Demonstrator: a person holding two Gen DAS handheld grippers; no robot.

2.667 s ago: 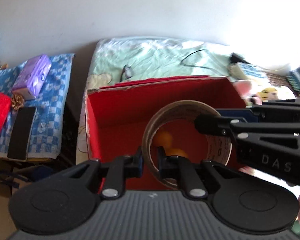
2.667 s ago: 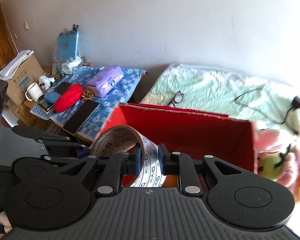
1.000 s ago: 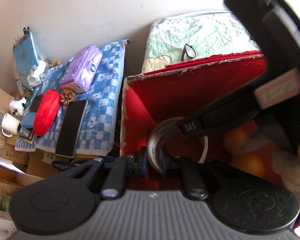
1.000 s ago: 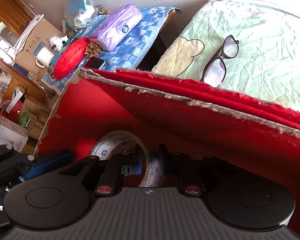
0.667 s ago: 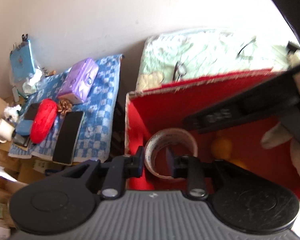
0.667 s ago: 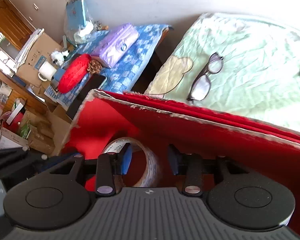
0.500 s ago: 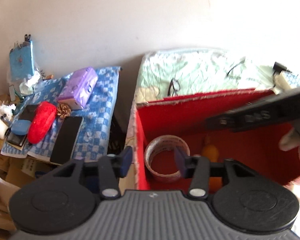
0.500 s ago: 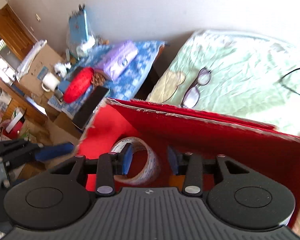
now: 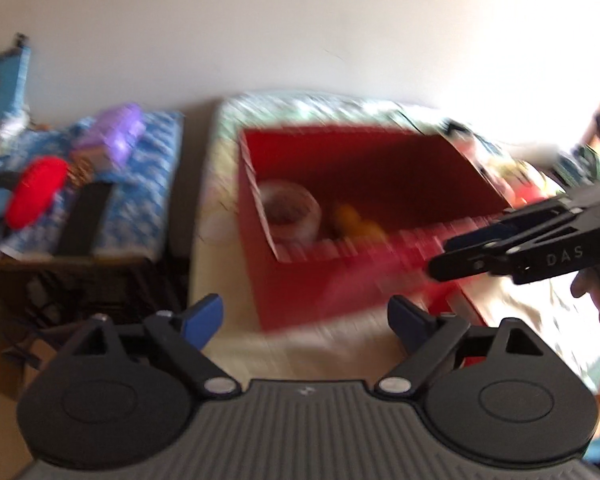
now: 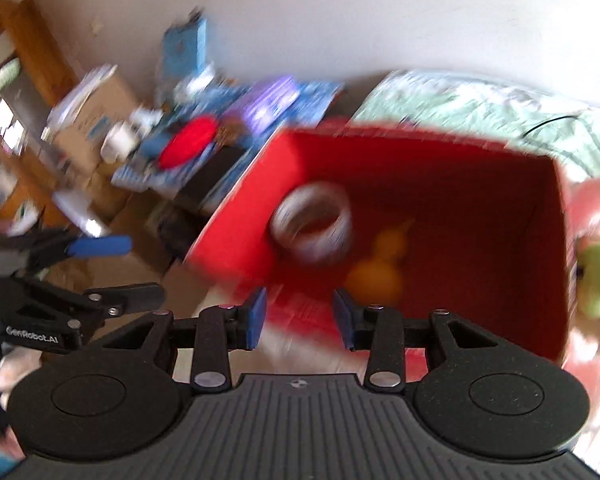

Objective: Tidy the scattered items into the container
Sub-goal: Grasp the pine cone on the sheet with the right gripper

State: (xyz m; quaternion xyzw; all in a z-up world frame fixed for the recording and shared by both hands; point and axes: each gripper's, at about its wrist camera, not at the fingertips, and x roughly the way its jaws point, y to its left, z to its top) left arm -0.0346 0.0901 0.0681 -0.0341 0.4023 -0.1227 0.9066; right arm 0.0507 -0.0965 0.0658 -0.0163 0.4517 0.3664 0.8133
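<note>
The red box [image 9: 380,152] [image 10: 460,168] stands on the bed. A roll of tape [image 9: 290,210] [image 10: 312,228] lies inside it at the left end, beside an orange gourd-shaped item [image 9: 356,222] [image 10: 380,268]. My left gripper [image 9: 306,318] is open and empty, in front of the box. My right gripper [image 10: 300,316] is open and empty, above the box's near wall. It also shows in the left wrist view [image 9: 476,252] at the right. Both views are blurred.
A blue checked cloth [image 9: 140,184] on the left holds a purple pack [image 9: 112,136], a red pouch [image 9: 36,192] [image 10: 188,140] and a black phone [image 9: 84,220]. Soft toys [image 10: 596,276] lie right of the box. Cardboard boxes [image 10: 96,120] stand far left.
Both grippers let go of the tape roll, opened and pulled up and back out of the box. The roll now lies on the box floor.
</note>
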